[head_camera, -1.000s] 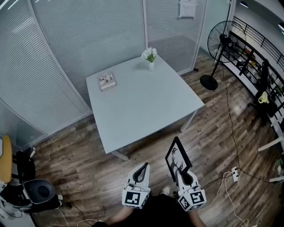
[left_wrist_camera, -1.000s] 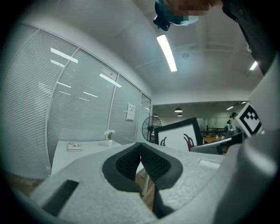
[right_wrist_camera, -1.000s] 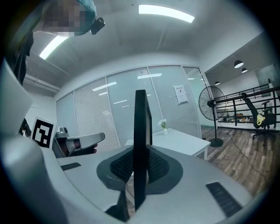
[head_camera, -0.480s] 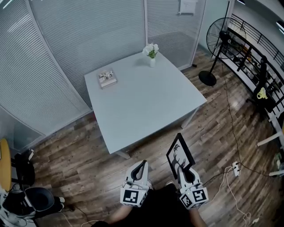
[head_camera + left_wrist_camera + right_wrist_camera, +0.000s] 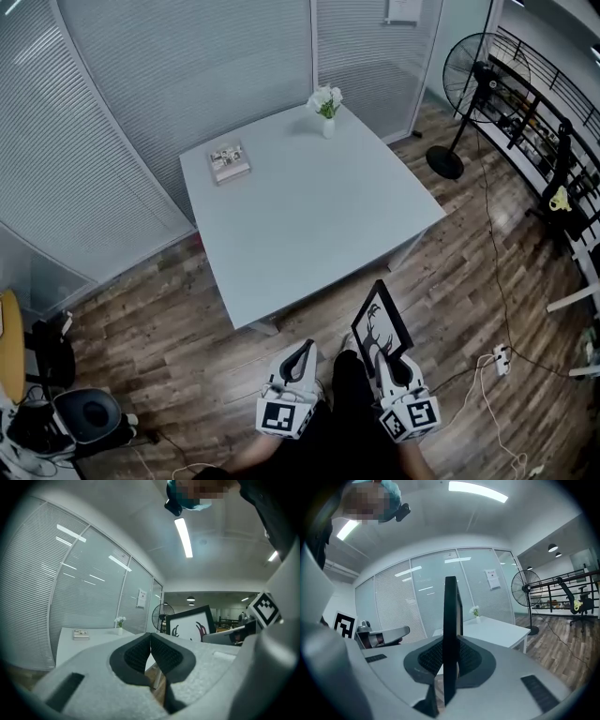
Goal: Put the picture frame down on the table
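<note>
Walking toward the bench, I am carrying the picture frame upright in my right tool.

In the head view, the bench is sitting larger and nearer than a second ago. Its near edge is now just ahead of both tools, yet the frame is still hanging over the wooden floor, short of the bench top. My left tool is riding beside the right one, on its left.

In the left gripper view, the left tool's pads are pressing together with nothing between them. The frame is showing off to this tool's right, its white print facing this way, and the bench is stretching ahead and to the left.

In the right gripper view, the right tool is clamping the frame edge-on, both pads pressing its dark sides. The bench, with a small flower vase at its far end, is lying ahead and slightly right.

I am judging the approach nearly done. The frame still needs carrying forward over the bench top before I lower it.
</note>
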Demonstrator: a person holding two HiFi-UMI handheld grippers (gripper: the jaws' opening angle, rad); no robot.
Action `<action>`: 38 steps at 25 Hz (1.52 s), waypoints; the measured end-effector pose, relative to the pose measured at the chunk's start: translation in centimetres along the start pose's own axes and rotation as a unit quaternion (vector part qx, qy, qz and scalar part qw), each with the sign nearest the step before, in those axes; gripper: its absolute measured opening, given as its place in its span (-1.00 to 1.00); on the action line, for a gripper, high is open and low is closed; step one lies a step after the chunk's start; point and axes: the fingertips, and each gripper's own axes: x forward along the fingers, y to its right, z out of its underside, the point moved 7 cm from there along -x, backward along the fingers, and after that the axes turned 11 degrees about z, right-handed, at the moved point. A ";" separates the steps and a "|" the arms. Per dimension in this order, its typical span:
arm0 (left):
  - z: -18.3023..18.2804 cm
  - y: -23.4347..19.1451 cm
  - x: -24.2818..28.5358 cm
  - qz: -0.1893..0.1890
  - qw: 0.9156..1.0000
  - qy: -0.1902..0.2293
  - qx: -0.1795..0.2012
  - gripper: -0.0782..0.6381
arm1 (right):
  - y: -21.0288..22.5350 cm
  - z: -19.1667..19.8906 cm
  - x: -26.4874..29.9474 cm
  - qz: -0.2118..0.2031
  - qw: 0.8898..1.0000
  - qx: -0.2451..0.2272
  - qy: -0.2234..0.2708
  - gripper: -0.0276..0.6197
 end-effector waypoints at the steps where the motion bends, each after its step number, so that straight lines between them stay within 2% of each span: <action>1: 0.1 -0.3 0.4 -0.002 1.000 -0.001 0.001 -0.74 | 0.2 0.0 0.7 -0.003 1.000 0.001 0.000 -0.76; 9: -0.9 -3.3 5.5 -0.023 1.000 0.004 0.001 -0.74 | 2.5 -2.0 7.1 -0.028 1.000 0.011 0.002 -0.76; 16: -3.0 -5.8 13.6 -0.026 1.000 0.012 0.008 -0.74 | 6.6 -5.1 14.0 -0.043 0.999 0.010 0.003 -0.75; 19: -4.1 -6.8 17.5 -0.033 0.999 0.030 0.014 -0.74 | 8.6 -6.6 16.9 -0.052 0.999 0.012 0.001 -0.75; 25: -5.7 -7.0 24.1 -0.041 0.999 0.029 0.017 -0.74 | 13.1 -8.8 21.6 -0.073 0.997 0.013 -0.006 -0.76; 30: -6.3 -7.2 27.0 -0.059 0.998 0.023 0.025 -0.73 | 15.9 -10.0 24.7 -0.082 0.996 0.018 -0.005 -0.75; 38: -6.4 -8.8 29.5 -0.079 0.996 0.013 0.031 -0.74 | 17.5 -10.3 28.3 -0.092 0.995 0.023 -0.012 -0.76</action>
